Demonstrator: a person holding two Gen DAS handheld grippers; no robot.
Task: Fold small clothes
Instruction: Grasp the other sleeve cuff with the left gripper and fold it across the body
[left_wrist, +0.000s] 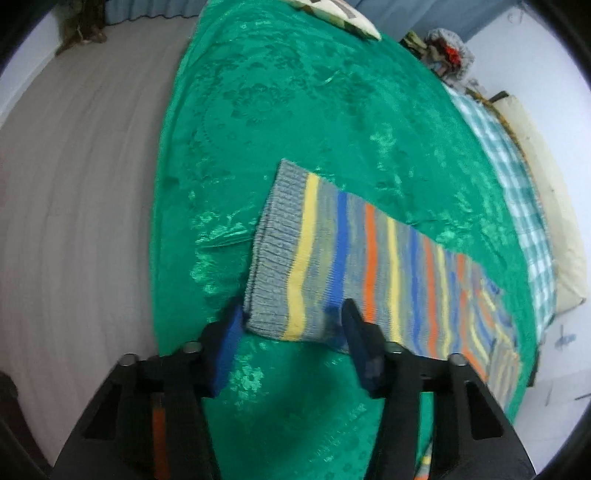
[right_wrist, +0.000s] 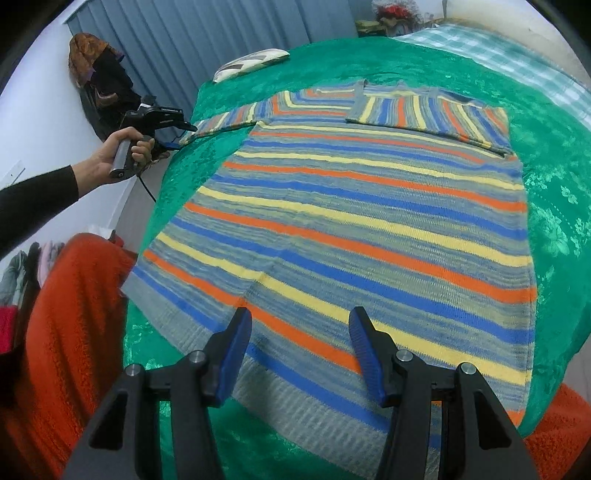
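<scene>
Left gripper (left_wrist: 293, 325): blue-padded fingers spread wide, the grey ribbed cuff (left_wrist: 271, 251) of the striped knit sweater's (right_wrist: 332, 221) sleeve sits between the tips, not pinched. Cuff edge looks just ahead of the left pad (left_wrist: 231, 332) and crosses in front of the right one; can't tell if either touches.

Right gripper (right_wrist: 301, 332): fingers also spread, nothing held, hovering over the sweater's grey hem band, which runs under and ahead of both tips.

Sweater lies flat on the shiny green bedspread (right_wrist: 554, 206); far sleeve already folded across the chest, the sleeve at the left gripper still stretched out sideways.

Risks, as I judge them:
- Left closes too shallow, catches only the top knit layer; sleeve opens or slips mid-fold.
- Closes too deep, pinches bedspread with it; slick cloth drags and shifts the whole sweater.
- Nothing pins the body, so pulling the sleeve could skew it.
</scene>
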